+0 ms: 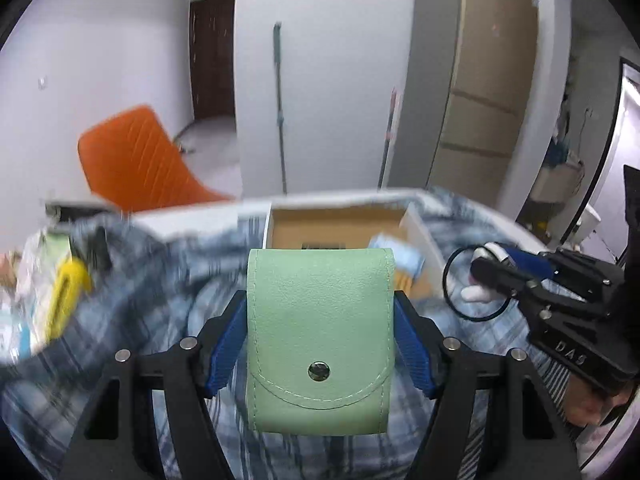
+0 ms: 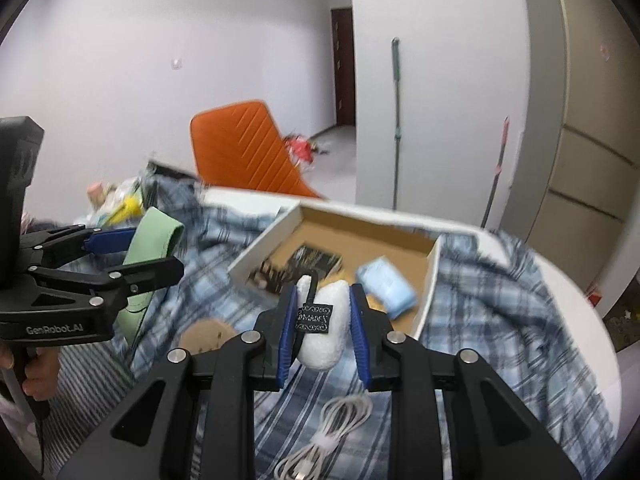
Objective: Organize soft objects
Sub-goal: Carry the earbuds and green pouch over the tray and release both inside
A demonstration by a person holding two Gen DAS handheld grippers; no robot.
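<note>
Holding left: left gripper [image 1: 320,332] is clamped on a green pouch [image 1: 320,344], blue pads [image 1: 224,344] pressed on both sides, center of the left wrist view
Holding right: right gripper [image 2: 322,328] is squeezing a white plush toy [image 2: 324,332] with a black tag [image 2: 315,319], lower middle of the right wrist view
Box: cardboard box [image 2: 430,292] sits open just past the toy, with a light blue packet [image 2: 386,286] and something dark inside
Underneath: blue plaid shirt [image 2: 492,304] spread over the white table [image 2: 560,276]
Bottom of frame: white cable [image 2: 328,440] coiled on the shirt
Background: orange chair [image 2: 244,152], upper left-ish
</note>
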